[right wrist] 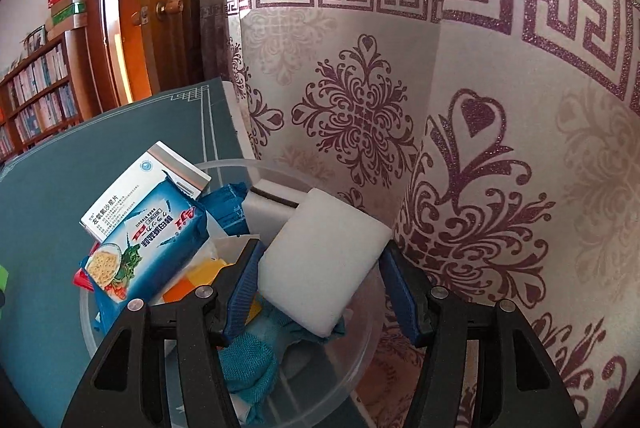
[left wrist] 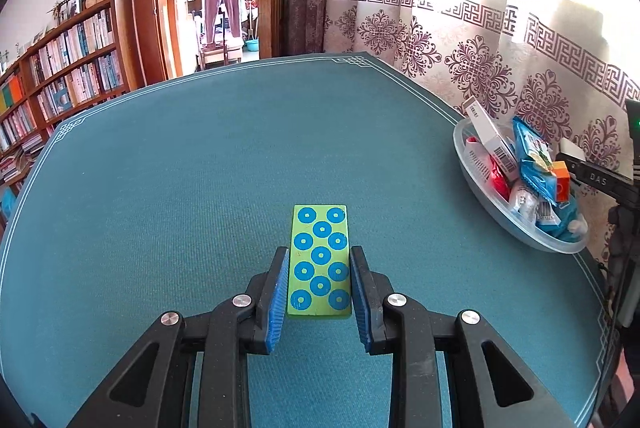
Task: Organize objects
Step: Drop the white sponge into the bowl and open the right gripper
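Teal cloth covers the counter (left wrist: 160, 188) beside a patterned curtain. Both hands are carrying things to the clear bowl (left wrist: 500, 216) at its edge. The left gripper (left wrist: 319, 284) clamps a green block (left wrist: 320, 260) with blue rings, over the counter. The right gripper (right wrist: 320, 280) holds a white sponge (right wrist: 320, 260) above the bowl; next it should open and drop it.
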Motion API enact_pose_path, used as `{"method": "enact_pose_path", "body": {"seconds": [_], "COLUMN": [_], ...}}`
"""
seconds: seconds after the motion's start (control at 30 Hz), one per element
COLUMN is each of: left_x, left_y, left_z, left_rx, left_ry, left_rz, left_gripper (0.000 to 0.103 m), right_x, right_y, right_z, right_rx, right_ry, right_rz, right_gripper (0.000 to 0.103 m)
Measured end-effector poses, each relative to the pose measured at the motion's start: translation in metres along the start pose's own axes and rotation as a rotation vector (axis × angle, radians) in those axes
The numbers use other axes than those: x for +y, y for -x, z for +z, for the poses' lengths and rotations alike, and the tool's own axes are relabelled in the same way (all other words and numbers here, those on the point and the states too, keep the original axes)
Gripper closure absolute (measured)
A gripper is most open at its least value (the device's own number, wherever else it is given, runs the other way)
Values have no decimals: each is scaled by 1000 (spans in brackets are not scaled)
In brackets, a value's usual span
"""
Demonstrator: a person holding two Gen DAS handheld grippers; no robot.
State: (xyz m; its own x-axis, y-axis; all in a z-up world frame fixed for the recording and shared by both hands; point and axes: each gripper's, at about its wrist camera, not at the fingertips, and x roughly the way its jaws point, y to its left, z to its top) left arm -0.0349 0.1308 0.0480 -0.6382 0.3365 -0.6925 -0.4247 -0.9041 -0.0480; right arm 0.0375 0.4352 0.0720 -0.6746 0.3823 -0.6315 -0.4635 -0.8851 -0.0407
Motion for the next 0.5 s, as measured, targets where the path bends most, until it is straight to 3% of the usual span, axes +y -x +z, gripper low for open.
{"method": "enact_pose_path", "body": {"seconds": [0.5], "left_x": [-77], "left_y": [11], "left_z": [7], "left_rx": [-7], "left_ry": [-123], "left_rz": [-160], "left_gripper": [72], "right_x": [-8], "right_y": [38], "right_z": [-6], "right_rx": [-101], "right_ry": [17], "right_rz": [101], "right_gripper": [35]}}
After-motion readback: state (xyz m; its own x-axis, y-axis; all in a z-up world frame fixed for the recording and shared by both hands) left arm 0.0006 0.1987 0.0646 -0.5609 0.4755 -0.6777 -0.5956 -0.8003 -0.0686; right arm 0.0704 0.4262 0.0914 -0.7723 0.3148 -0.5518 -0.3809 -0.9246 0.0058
